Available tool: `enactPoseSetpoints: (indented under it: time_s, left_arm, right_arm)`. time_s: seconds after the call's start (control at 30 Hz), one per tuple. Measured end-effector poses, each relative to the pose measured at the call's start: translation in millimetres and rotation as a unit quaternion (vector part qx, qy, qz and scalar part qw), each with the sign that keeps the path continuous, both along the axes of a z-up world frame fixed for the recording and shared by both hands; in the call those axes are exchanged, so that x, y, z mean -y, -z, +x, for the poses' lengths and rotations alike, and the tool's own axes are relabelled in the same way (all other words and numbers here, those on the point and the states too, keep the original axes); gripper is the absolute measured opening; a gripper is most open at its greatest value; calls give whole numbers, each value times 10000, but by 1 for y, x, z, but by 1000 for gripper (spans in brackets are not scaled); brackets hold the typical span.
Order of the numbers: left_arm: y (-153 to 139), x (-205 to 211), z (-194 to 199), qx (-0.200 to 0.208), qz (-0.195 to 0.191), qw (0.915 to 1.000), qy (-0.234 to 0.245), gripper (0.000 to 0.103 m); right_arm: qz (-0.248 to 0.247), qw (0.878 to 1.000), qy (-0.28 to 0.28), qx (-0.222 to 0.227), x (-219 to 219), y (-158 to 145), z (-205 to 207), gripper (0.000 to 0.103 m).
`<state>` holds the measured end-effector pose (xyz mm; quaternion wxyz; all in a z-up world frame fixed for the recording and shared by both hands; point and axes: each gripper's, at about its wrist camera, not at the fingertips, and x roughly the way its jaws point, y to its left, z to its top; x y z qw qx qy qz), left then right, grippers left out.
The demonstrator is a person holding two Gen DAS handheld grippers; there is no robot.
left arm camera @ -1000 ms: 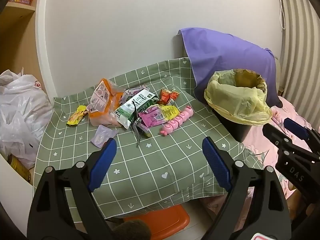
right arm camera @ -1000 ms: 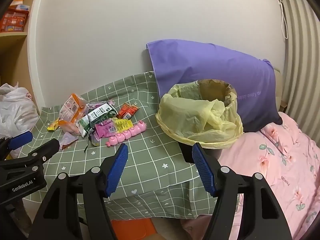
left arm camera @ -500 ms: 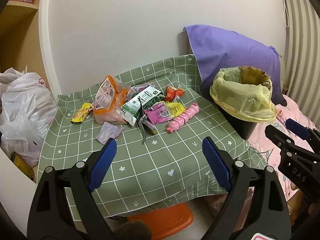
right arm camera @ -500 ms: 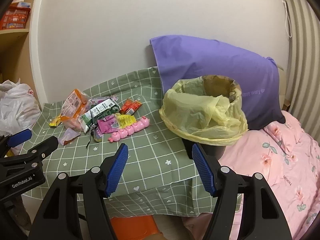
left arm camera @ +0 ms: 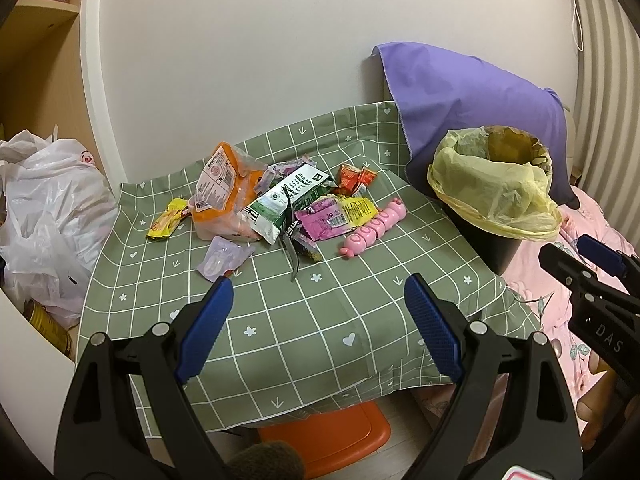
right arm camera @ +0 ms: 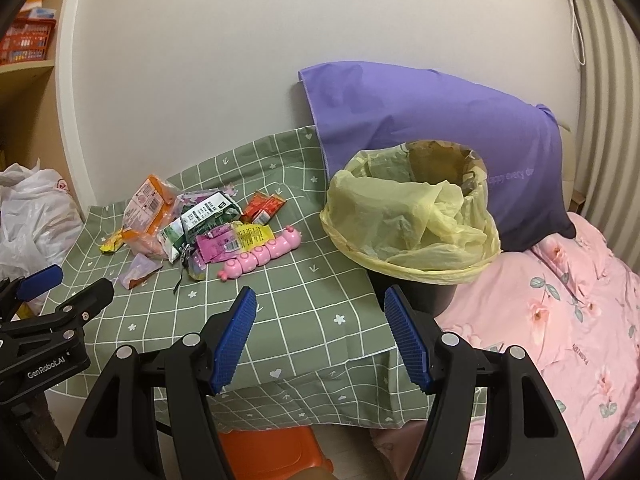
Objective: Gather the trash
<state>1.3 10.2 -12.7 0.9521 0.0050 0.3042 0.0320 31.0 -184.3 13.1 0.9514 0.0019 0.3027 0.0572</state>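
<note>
On the body of the left tool (right arm camera: 40, 280), seen from the right wrist, we read "GenRobot.AI". On the right tool (left arm camera: 600, 258), seen from the left wrist, we read the letters "DAS". On the purple pillowcase (right arm camera: 432, 108) we make out pale lettering, "every d", cut off at the edge. Print on the snack wrappers (left arm camera: 288, 200) is too small for us to read.

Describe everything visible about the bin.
The bin is a dark round container lined with a thin, crinkled yellow bag folded over its rim and sagging inward. It stands upright and open at the right edge of the green checked cloth, in front of the purple pillow, next to the pink floral bedding. Something brown shows inside at the back. Neither gripper touches it.
</note>
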Motion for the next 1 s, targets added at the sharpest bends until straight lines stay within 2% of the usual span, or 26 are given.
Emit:
enactPoseSetpoints:
  time_s: [0.43, 1.0]
  left_arm:
    - [-8, 0, -5, 300, 4, 9995, 60, 83]
    - [-7, -3, -2, 204, -24, 9998, 42, 83]
  right_arm:
    - [-2, 9997, 72, 225, 1, -7, -2, 63]
    - [11, 9998, 55, 186, 0, -6, 0, 63]
